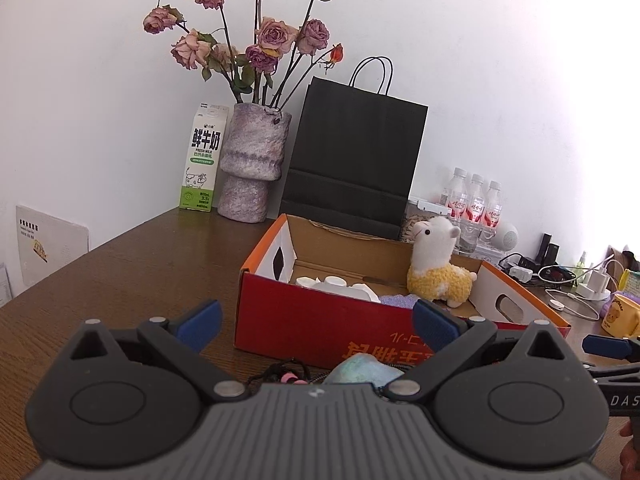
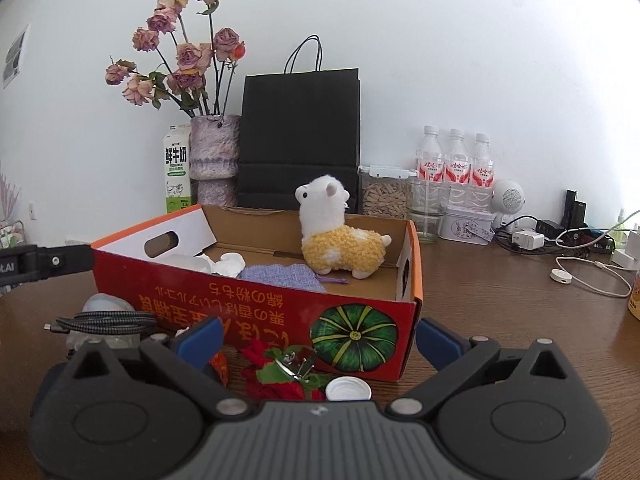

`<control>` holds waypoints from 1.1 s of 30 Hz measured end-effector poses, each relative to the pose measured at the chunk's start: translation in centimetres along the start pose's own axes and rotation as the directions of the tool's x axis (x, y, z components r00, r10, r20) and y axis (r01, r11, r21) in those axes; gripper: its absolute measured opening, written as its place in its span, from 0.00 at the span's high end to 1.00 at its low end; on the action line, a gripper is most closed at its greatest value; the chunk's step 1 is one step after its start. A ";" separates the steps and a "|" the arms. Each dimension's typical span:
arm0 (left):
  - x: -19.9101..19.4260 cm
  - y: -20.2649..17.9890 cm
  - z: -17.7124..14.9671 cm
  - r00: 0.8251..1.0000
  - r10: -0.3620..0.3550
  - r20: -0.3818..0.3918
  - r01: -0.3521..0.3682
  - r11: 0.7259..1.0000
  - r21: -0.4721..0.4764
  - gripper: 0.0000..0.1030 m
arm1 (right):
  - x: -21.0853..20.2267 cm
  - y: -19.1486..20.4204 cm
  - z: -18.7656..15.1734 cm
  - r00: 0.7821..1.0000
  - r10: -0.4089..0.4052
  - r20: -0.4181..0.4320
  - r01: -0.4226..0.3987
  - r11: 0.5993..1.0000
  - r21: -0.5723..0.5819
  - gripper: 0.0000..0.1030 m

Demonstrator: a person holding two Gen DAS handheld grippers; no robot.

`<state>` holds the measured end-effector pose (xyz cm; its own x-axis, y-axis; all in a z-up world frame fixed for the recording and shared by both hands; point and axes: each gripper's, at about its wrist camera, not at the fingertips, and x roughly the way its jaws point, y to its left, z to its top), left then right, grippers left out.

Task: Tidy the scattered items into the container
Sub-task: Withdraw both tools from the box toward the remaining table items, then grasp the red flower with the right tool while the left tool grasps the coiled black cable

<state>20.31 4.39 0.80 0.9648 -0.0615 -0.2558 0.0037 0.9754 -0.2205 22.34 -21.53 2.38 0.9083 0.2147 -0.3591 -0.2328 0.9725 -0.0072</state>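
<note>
A red cardboard box [image 1: 304,320] [image 2: 256,300] stands open on the brown table. Inside it are a plush alpaca [image 1: 438,268] [image 2: 340,236], a purple cloth pouch [image 2: 284,274] and white items [image 1: 340,286]. In front of the box lie a pale blue lump [image 1: 364,372] [image 2: 102,306], a braided cable [image 2: 104,322], a red and green flower clip [image 2: 280,372] and a white bottle cap [image 2: 348,389]. My left gripper [image 1: 318,324] is open and empty above the blue lump. My right gripper [image 2: 320,340] is open and empty above the flower clip.
Behind the box stand a black paper bag [image 1: 352,160], a vase of dried roses [image 1: 252,168] and a milk carton [image 1: 202,160]. Water bottles [image 2: 454,164], a seed jar [image 2: 382,194], a glass [image 2: 426,210], chargers and cables [image 2: 560,248] crowd the back right. A yellow mug [image 1: 620,314] is at right.
</note>
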 end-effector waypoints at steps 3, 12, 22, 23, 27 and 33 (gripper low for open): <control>-0.3 0.5 -0.1 1.000 -0.016 -0.008 0.016 0.999 -0.033 0.00 | -0.1 0.2 -0.2 1.000 -0.001 -0.019 0.001 1.000 -0.012 0.00; -0.3 0.4 -0.1 0.999 0.017 -0.039 -0.019 0.999 -0.033 0.00 | 0.4 0.5 -0.5 0.994 0.003 -0.109 -0.004 1.000 -0.014 0.12; -0.2 0.3 -0.1 0.999 0.014 -0.049 -0.015 0.999 -0.028 0.00 | 2.5 1.1 -0.4 0.977 0.092 -0.193 -0.090 0.996 0.020 0.68; -0.1 0.3 -0.1 0.999 0.013 -0.051 -0.014 0.999 -0.029 0.00 | 2.4 1.0 -0.4 0.978 0.094 -0.186 -0.091 0.996 0.026 0.69; -0.1 0.3 -0.1 0.999 0.006 -0.052 -0.008 1.000 -0.028 0.00 | 1.8 0.7 -0.4 0.984 0.089 -0.154 -0.084 0.996 0.040 0.69; 0.2 0.2 -0.2 0.997 -0.024 -0.079 0.021 0.999 -0.029 0.00 | 1.0 1.0 -0.3 0.991 0.074 -0.107 -0.073 0.997 0.017 0.69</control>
<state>20.44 4.51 0.55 0.9407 -0.1010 -0.3238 0.0167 0.9673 -0.2530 22.93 -20.42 1.75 0.8458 0.2757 -0.4567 -0.2927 0.9556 0.0348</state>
